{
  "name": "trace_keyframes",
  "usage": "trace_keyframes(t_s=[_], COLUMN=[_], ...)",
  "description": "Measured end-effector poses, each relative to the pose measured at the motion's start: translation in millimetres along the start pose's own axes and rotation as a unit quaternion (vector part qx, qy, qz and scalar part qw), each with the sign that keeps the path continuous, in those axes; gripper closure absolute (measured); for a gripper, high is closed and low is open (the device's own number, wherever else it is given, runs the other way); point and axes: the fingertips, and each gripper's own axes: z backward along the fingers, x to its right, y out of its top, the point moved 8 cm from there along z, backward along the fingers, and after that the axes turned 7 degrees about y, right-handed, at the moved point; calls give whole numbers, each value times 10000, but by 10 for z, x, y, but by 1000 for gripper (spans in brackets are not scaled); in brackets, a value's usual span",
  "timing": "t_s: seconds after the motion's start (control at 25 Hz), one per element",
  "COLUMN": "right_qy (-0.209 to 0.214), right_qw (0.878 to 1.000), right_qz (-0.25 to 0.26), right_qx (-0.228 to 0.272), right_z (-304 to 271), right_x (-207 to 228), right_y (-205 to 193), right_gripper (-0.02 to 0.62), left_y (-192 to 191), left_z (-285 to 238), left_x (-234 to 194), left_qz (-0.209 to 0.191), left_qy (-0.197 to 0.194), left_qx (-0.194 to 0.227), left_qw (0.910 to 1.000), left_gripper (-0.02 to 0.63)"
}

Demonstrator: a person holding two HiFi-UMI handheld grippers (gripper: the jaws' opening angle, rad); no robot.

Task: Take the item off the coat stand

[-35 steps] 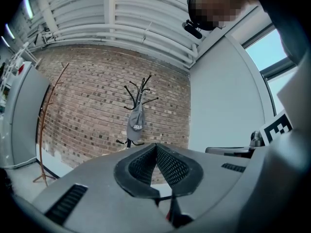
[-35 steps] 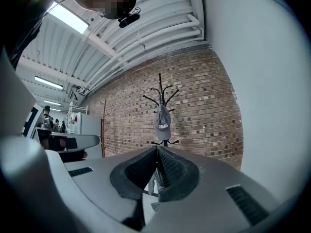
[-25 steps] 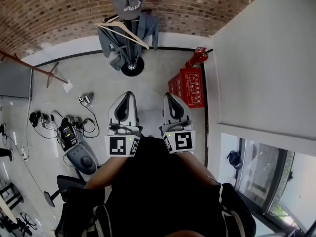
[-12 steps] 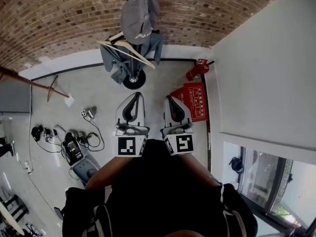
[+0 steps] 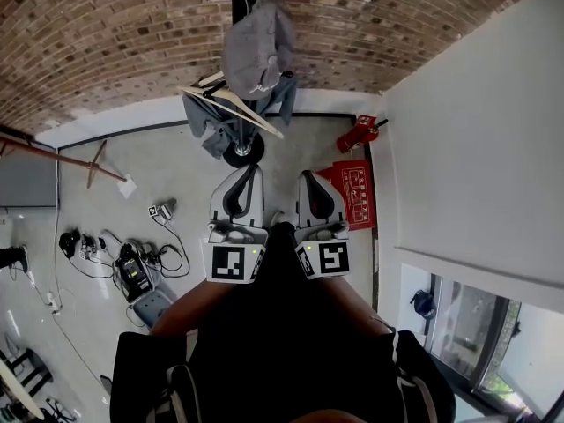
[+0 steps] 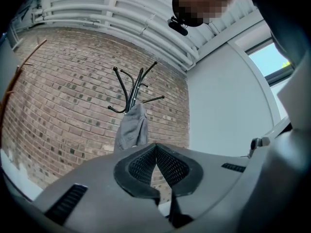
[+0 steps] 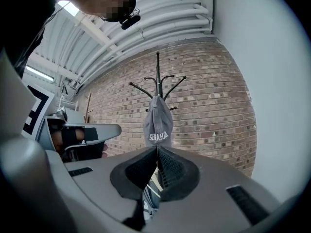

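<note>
Task not started: my left gripper [image 5: 249, 173] and right gripper [image 5: 306, 179] are both clenched empty, side by side, well short of the coat stand [image 7: 157, 76], where the grey cap [image 5: 256, 47] hangs untouched; approach, grasp and lift-off all remain.

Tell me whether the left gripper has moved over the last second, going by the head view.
Yes. The left gripper has moved forward, toward the coat stand's base: the gap between them in the head view has nearly closed.
</note>
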Motion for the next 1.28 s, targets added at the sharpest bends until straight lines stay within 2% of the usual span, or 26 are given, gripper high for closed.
trace_keyframes(t_s=[0.28,0.44,0.6,0.84,1.28], right_qy=[292,433,668,843,1000], right_qw=[9995,9990,9978,9964,9950], right_qz=[35,18,46,-6,-56], right_qx=[109,96,10,-42,-8], right_z=[-282,-403,-462,-576,-741], right_x=[291,460,525,733,836], right_y=[132,153,91,113,73], right_gripper=[577,577,577,577,577], left_y=[-40,66,153,236,289], left_z=[-286,-544,-709,-1004,-1365], left_x=[58,77,73,47,-1], left_qz=[-288,-200,-350,-281,-562], left_qy=[139,195,280,466,592], left_qx=[-74,237,538,540,395], left_qw=[9995,9993,9975,9971,9959], left_gripper=[588,584,578,497,456])
